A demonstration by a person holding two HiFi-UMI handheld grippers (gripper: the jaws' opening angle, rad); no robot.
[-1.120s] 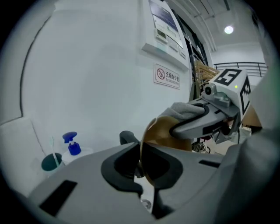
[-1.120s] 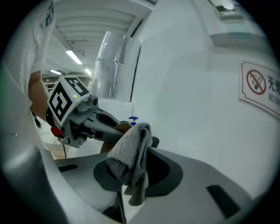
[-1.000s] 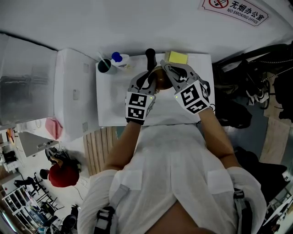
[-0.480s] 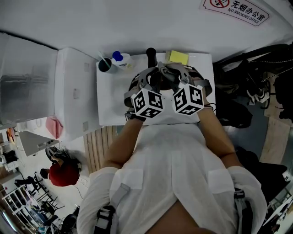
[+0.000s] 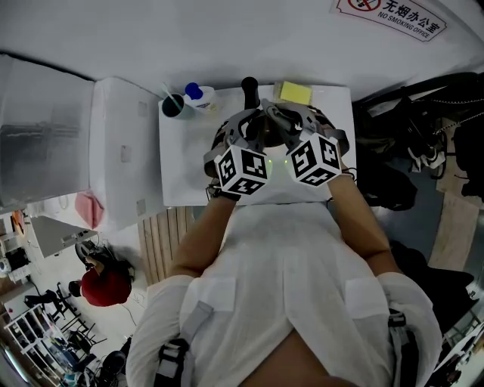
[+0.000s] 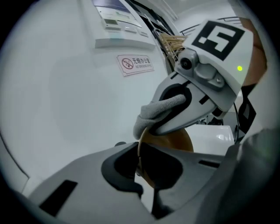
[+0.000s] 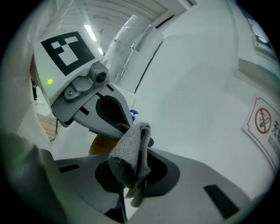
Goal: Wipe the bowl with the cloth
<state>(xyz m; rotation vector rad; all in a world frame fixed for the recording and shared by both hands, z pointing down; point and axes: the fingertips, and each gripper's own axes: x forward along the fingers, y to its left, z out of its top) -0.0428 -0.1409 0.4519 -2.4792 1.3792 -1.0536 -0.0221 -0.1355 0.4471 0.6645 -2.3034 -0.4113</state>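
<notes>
**Left gripper** [image 6: 139, 151]: held forward and tilted downward, rolled so that its marker cube faces up and inward. The jaws have just been closing and are now clenched on the thin rim of the brown bowl [image 6: 175, 139], which is gripped edge-on between them.

**Right gripper** [image 7: 134, 164]: held just beside the left one at a like downward tilt, the two sets of tips converging. Its jaws are clamped on a folded grey cloth [image 7: 127, 151]. The cloth is pressed against the rim of the bowl, close to where the left jaws grip it.

**Bowl, location:** between the two grippers, over the far middle of the white tabletop [image 5: 181, 181]. In the head view it is almost wholly covered by the grippers and their cubes.

**Other items, far edge of the tabletop:**
- a yellow sponge [image 5: 293, 94], toward the right;
- a black upright object [image 5: 249, 89] of unclear kind, at the middle;
- a blue-capped bottle [image 5: 199, 97] and a dark cup [image 5: 173, 108], side by side at the left.

**Wall:** a no-smoking sign [image 5: 387, 18] is mounted at the upper right.

**Foreground:** the lower half of the head view is filled by the person's white-clad torso and forearms.
</notes>
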